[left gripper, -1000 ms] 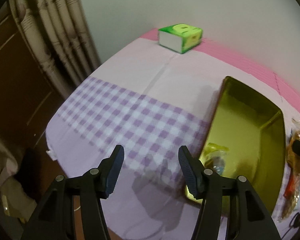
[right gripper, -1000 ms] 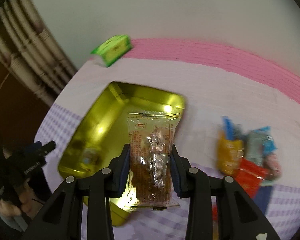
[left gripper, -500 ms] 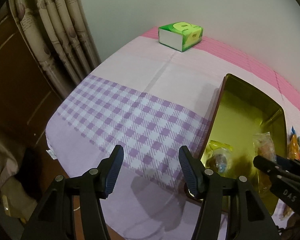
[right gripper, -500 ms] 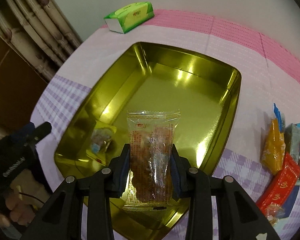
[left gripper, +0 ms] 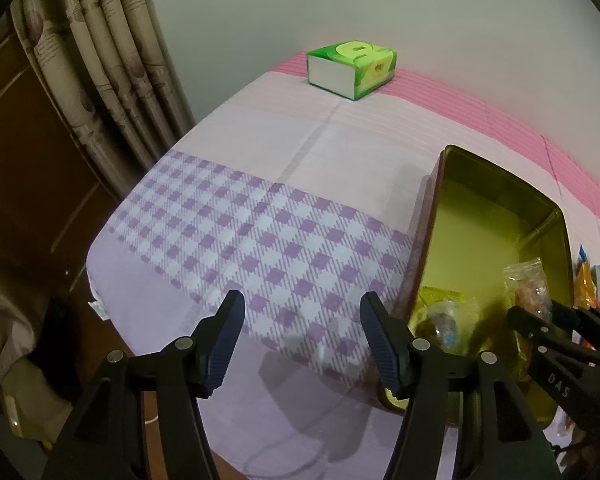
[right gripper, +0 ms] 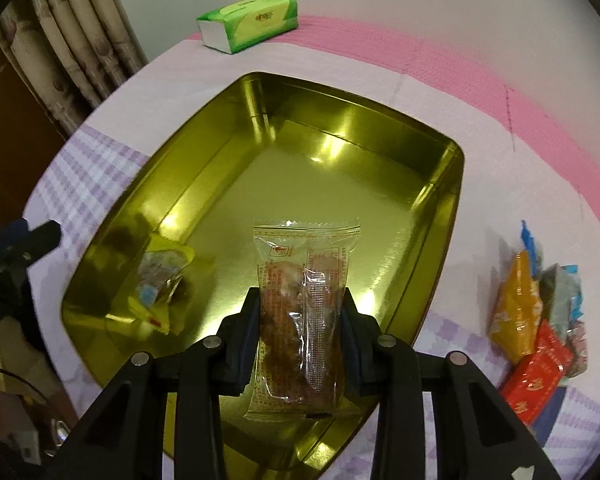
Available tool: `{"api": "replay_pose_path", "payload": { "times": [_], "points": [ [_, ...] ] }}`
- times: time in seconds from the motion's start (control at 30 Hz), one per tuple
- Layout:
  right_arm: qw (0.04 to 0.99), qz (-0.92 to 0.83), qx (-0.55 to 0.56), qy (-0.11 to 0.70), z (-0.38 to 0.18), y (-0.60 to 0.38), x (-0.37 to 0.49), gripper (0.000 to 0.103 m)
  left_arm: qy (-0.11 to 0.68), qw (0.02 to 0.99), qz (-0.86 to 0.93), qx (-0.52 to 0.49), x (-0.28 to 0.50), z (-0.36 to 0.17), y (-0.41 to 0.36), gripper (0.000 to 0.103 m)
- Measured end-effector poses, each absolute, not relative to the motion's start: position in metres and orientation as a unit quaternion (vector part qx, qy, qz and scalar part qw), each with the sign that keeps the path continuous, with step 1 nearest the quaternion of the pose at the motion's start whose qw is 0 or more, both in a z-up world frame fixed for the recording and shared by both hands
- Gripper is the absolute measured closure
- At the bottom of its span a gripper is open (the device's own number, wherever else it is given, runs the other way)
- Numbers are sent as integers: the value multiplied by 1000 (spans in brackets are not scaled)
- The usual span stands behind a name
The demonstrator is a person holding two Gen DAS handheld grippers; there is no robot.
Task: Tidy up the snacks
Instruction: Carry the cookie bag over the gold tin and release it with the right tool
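Clear snack packet [right gripper: 302,312] clenched in the right tongs [right gripper: 300,332], low centre of frame, over the gold tin [right gripper: 440,200].
Lower it flat beside the yellow-wrapped snack [right gripper: 160,280] before letting go. Left tongs [left gripper: 300,340] are opening, nothing between them, above the checked cloth [left gripper: 240,232]. Loose snacks [right gripper: 536,312] wait at right; tissue box [right gripper: 252,24] sits near the wall, curtain [left gripper: 100,80] at upper left.

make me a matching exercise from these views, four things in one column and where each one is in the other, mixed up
Things:
1. clear snack packet
2. yellow-edged wrapper
3. tissue pack
4. pile of snack packets

Places:
A. on the pink strip at the table's far edge
B. on the cloth outside the gold tin, at its right
C. between the right tool's fingers, over the tin
D. lying on the tin's floor, near left corner

Pairs: 1-C, 2-D, 3-A, 4-B
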State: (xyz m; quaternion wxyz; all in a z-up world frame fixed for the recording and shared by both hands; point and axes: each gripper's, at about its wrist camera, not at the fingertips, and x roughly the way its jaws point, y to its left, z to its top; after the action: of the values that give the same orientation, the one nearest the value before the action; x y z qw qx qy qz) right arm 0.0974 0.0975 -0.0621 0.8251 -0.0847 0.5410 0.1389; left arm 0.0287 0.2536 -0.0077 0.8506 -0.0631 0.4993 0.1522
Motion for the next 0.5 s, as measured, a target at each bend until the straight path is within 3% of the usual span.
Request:
{"api": "replay_pose_path", "payload": {
  "times": [0.5],
  "points": [
    [823,134,-97,543,-65,97,101,68,499,851,150,-64,29,-8,254,42]
  ]
}}
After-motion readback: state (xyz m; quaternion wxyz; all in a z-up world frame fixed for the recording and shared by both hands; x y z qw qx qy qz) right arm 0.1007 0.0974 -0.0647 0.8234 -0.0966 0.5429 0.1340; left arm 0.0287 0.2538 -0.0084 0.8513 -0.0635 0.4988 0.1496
